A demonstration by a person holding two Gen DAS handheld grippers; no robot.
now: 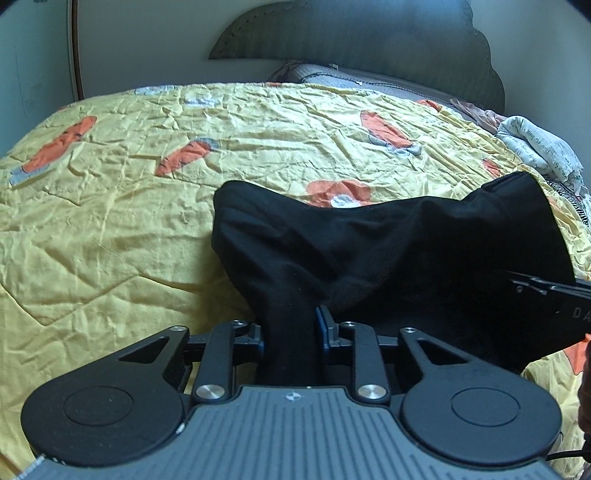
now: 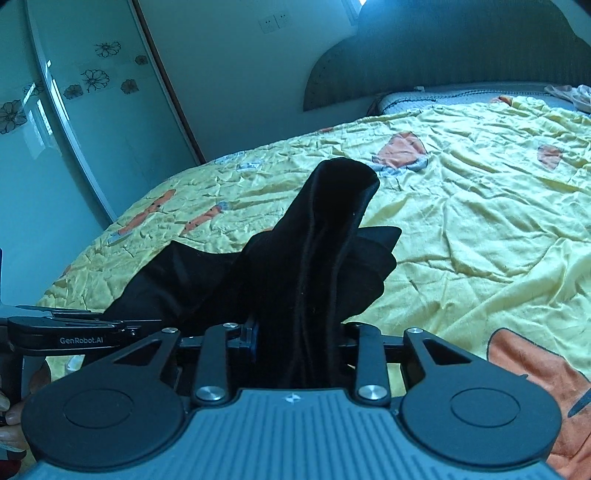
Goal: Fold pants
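Both fingers [image 1: 290, 334] [image 2: 295, 338] clamped on black pants [image 1: 388, 251] above yellow carrot-print quilt [image 1: 129, 221], padded headboard [image 1: 351, 33] behind.

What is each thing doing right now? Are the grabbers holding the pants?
Left gripper: shut on the black fabric pants.
Right gripper: shut on the pants too.
Black fabric pants: bunched, lifted between both grippers, not folded yet.
Yellow quilted bedspread with orange patches: spread out, wrinkled.
Grey mirrored wardrobe door: closed.
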